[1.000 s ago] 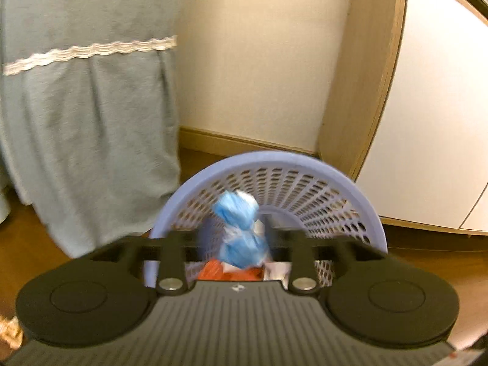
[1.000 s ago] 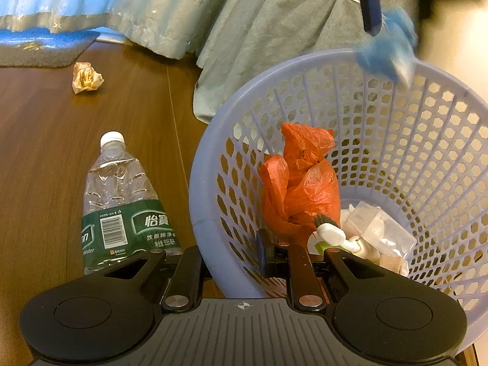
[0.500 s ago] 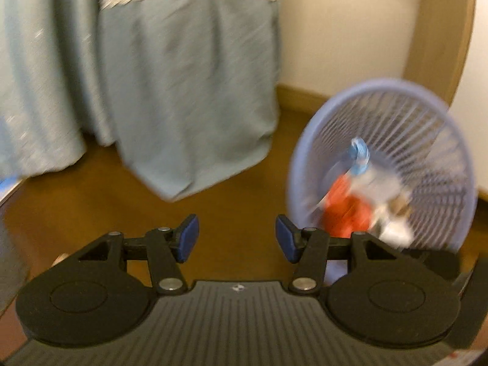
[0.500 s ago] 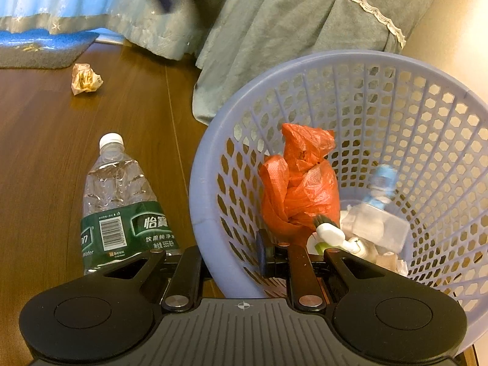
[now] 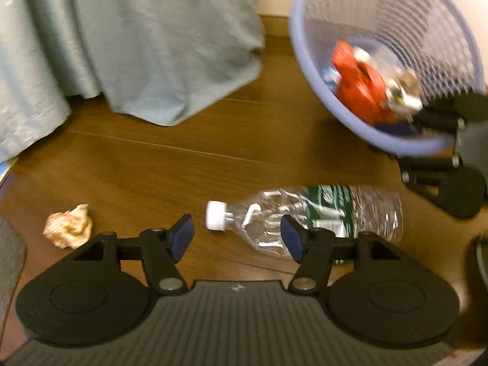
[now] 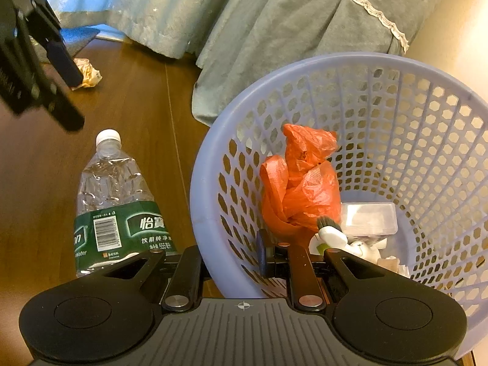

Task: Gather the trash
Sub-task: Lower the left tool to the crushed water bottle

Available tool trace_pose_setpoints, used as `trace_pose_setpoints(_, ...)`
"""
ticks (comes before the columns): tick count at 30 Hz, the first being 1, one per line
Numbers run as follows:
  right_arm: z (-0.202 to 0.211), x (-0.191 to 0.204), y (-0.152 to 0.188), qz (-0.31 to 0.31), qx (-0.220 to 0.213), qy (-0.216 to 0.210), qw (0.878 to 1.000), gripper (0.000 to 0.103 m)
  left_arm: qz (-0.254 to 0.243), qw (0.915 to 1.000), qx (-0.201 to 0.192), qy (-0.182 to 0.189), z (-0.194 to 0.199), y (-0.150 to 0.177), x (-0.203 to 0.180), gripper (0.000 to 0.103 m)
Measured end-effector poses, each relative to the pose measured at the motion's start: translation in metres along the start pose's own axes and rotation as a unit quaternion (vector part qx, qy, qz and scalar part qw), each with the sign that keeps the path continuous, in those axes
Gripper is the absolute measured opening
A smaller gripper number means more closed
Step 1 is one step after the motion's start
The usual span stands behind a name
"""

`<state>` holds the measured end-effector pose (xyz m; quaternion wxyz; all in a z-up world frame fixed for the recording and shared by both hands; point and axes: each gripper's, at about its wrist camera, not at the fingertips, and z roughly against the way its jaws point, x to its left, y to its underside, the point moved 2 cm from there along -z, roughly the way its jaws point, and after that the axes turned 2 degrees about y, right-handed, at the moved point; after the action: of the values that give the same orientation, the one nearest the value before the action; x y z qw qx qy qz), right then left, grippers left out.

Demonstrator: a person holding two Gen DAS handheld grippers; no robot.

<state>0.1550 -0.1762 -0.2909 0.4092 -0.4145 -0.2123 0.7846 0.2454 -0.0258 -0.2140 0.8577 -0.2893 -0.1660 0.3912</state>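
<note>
We see a lavender basket (image 6: 210, 189) with hexagonal holes, an orange-red plastic bag (image 6: 302, 183) inside. Clear bottle (image 6: 113, 195), white cap, green label with a barcode. Tan crumpled paper (image 5: 68, 226). Brown wood-grain floor (image 5: 189, 164). Grey-teal cloth (image 6: 274, 27), white lace trim. Black left claw (image 5: 237, 238), blue pads (image 5: 182, 238).

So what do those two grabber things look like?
Both match. The left hand-held gripper is black, with two round discs, a ribbed grey body bearing a small crosshair mark, silver rivets and blue pads on its fingers. The right hand-held gripper looks alike. No cables show.
</note>
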Motion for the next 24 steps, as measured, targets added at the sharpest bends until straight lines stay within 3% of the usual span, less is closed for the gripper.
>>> trace_pose_setpoints(4, -0.001, -0.007, 0.002, 0.005, 0.000, -0.006, 1.000, 0.014, -0.039, 0.9991, 0.012, 0.011, -0.017, 0.002, -0.009, 0.059)
trace_pose_setpoints(14, -0.005, -0.022, 0.004, -0.002, 0.001, -0.008, 1.000, 0.014, -0.067, 0.9959, 0.016, 0.059, -0.066, -0.016, -0.011, 0.061)
trace_pose_setpoints(19, -0.005, -0.023, 0.005, -0.001, -0.003, -0.010, 1.000, 0.014, -0.098, 0.9914, 0.039, 0.077, -0.086, -0.016, -0.010, 0.064)
trace_pose_setpoints(24, -0.011, -0.025, -0.001, -0.010, -0.001, -0.008, 1.000, 0.014, -0.061, 0.9947, 0.052, 0.064, -0.081, -0.009, 0.010, 0.065)
